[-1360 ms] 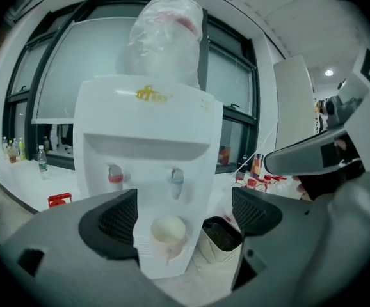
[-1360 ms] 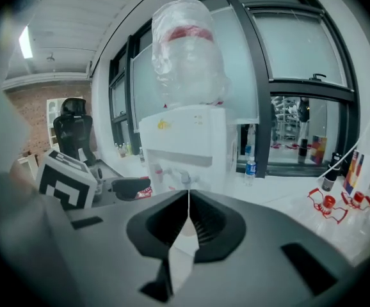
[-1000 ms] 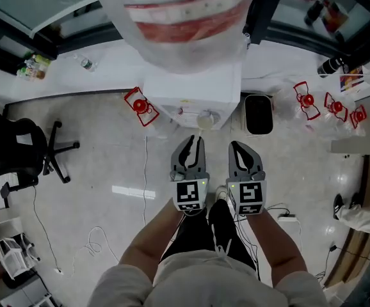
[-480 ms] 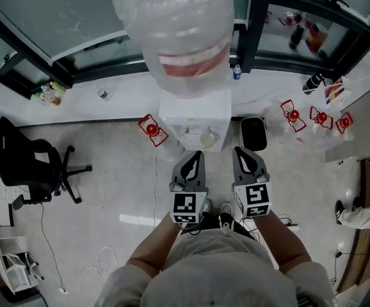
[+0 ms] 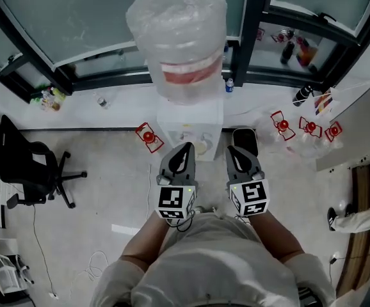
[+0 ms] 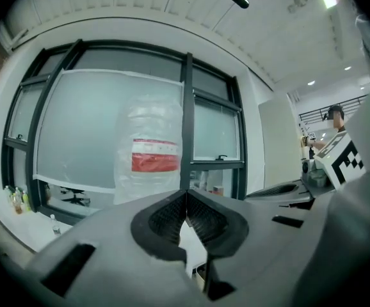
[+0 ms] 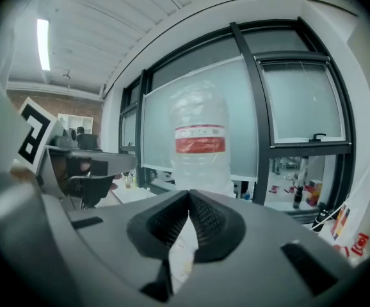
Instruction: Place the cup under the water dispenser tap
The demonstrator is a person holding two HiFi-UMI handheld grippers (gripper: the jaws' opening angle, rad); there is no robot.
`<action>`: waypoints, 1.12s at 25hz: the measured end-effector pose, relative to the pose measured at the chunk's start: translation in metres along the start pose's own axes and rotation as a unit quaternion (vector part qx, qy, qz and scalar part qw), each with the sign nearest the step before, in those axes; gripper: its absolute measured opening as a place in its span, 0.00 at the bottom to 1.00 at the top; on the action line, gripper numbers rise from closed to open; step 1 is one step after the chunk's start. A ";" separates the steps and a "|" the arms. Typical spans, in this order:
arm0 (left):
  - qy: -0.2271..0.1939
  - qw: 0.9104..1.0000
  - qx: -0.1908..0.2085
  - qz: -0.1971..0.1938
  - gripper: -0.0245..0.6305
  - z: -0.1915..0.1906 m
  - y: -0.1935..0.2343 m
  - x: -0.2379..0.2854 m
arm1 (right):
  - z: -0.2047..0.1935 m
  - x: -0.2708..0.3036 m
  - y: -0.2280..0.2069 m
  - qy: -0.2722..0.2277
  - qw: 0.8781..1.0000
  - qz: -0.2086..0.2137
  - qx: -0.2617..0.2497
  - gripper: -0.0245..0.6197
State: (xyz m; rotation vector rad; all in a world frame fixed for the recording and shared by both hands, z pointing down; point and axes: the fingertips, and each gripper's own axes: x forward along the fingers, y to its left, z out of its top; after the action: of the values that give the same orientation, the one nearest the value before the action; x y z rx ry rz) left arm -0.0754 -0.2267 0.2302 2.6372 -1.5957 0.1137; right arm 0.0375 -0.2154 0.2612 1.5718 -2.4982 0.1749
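Head view: the dispenser (image 5: pixel 188 117), topped by a wrapped bottle (image 5: pixel 182 37), stands at upper centre of the frame before the windows. The cup (image 5: pixel 201 147) sits at its front edge, though whether it is exactly beneath a tap cannot be told. The left gripper (image 5: pixel 186 148) and right gripper (image 5: pixel 231 150) lie side by side at mid-frame, tips flanking the cup without touching it. In the gripper views the jaws of the left gripper (image 6: pixel 186 194) and the right gripper (image 7: pixel 189 194) meet tip to tip with nothing between them, both aimed at the bottle.
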 end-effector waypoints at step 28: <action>0.009 1.000 -0.022 -0.014 0.07 0.001 0.016 0.029 | 0.022 0.034 0.000 -0.020 0.999 0.027 -0.026 0.08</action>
State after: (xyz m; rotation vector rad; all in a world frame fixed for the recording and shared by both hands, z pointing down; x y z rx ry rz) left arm -0.0762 -0.2596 0.2320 2.6162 -1.5379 0.0980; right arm 0.0211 -0.2499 0.2470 1.5041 -2.5550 0.0866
